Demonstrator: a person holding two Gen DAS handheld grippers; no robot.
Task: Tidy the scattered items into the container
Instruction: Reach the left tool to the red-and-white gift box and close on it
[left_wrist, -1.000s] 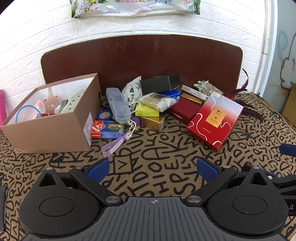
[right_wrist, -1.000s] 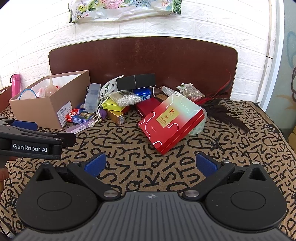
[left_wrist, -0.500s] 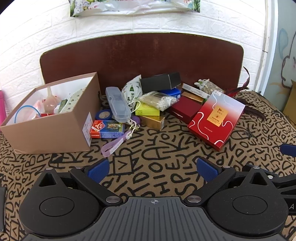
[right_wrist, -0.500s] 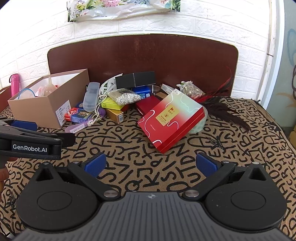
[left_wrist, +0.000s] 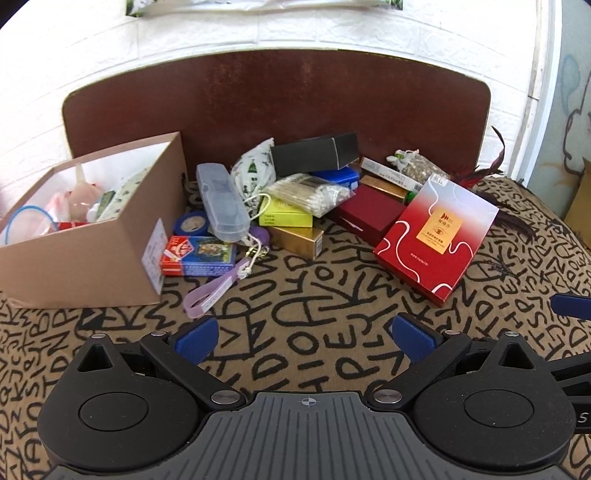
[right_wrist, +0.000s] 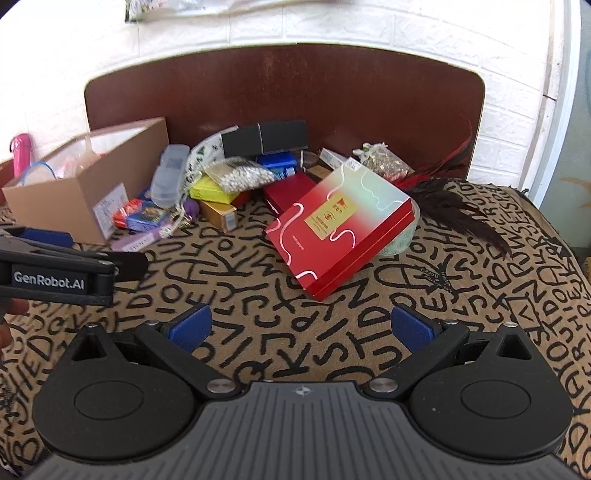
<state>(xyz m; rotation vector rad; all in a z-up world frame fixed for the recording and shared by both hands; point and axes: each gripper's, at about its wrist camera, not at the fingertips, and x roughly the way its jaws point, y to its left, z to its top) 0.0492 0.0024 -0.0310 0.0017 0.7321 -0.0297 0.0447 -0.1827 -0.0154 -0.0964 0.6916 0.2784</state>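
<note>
Both the left gripper (left_wrist: 304, 338) and the right gripper (right_wrist: 301, 325) hang empty, fingers spread wide; cardboard box (left_wrist: 92, 266) at ten o'clock, red box (right_wrist: 338, 230) at twelve.

Before me the letter-patterned cloth (left_wrist: 332, 295) carries the cardboard box (left_wrist: 85, 266), a red box (left_wrist: 436, 240), and a playing-card pack (left_wrist: 199, 254).

Box (left_wrist: 85, 254) left of item pile (left_wrist: 295, 206)
</note>
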